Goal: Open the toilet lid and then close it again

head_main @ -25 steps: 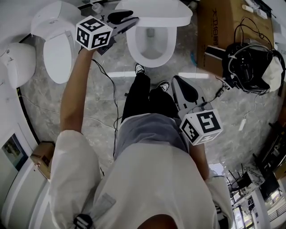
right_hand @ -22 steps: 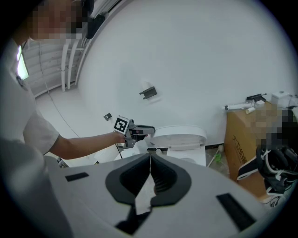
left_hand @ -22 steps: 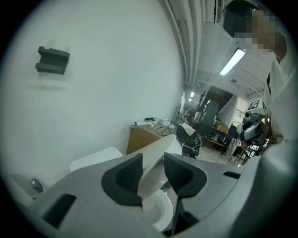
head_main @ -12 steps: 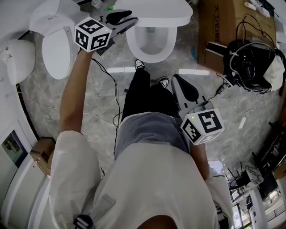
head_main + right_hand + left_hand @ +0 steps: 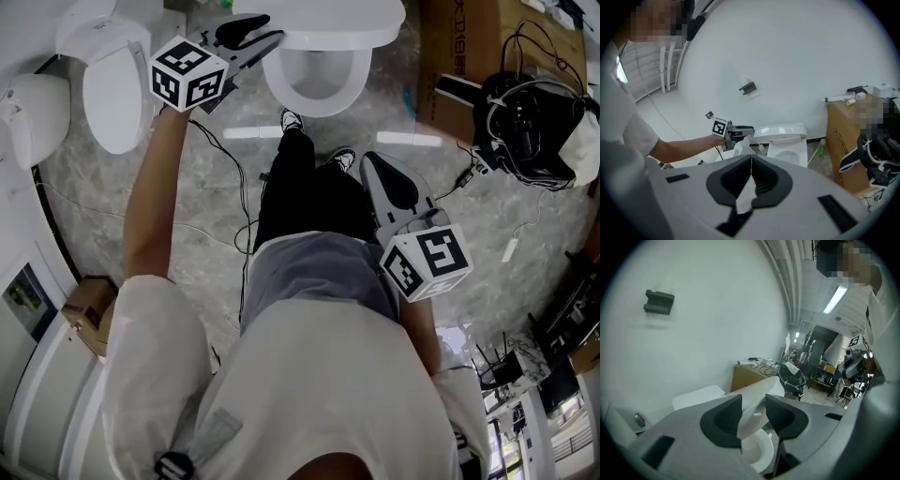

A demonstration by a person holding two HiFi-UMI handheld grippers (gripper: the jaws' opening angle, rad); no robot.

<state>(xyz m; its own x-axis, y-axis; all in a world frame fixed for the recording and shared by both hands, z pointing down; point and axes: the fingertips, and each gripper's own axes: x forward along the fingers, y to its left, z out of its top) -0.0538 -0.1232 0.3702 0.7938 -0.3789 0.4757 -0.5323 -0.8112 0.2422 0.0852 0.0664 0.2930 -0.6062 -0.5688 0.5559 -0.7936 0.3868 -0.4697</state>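
Toilet lid (image 5: pixel 319 23) is white, glossy, with a rounded thick edge. It's lifted off the toilet bowl (image 5: pixel 317 80), so the open white bowl shows below it from the head view. In the right gripper view the lid (image 5: pixel 780 132) looks like a roughly level slab hovering above the bowl (image 5: pixel 787 154), neither flat down nor fully upright. I can't read the exact tilt. The toilet stands against the white wall, straight ahead of the person's feet, on the grey marbled floor (image 5: pixel 187 197). The left gripper (image 5: pixel 258 36) is stretched out at the lid's left edge. In the left gripper view the lid's edge (image 5: pixel 757 397) runs right through the gap of my left gripper (image 5: pixel 753 411). The jaws stand wide, with a dark pad on each side of the white edge, and I read that as pinching the lid. The bowl (image 5: pixel 759 453) sits just under the jaws there. The right gripper (image 5: pixel 372 167) hangs low by the person's right leg, well apart from the lid and pointing toward it. In its own view the right gripper (image 5: pixel 751 161) has its jaws pressed together, tips meeting, nothing between them. The lid is farther off, up and to the right of those tips. A second toilet (image 5: pixel 108 80) sits off left and a cardboard box (image 5: pixel 459 56) off right.
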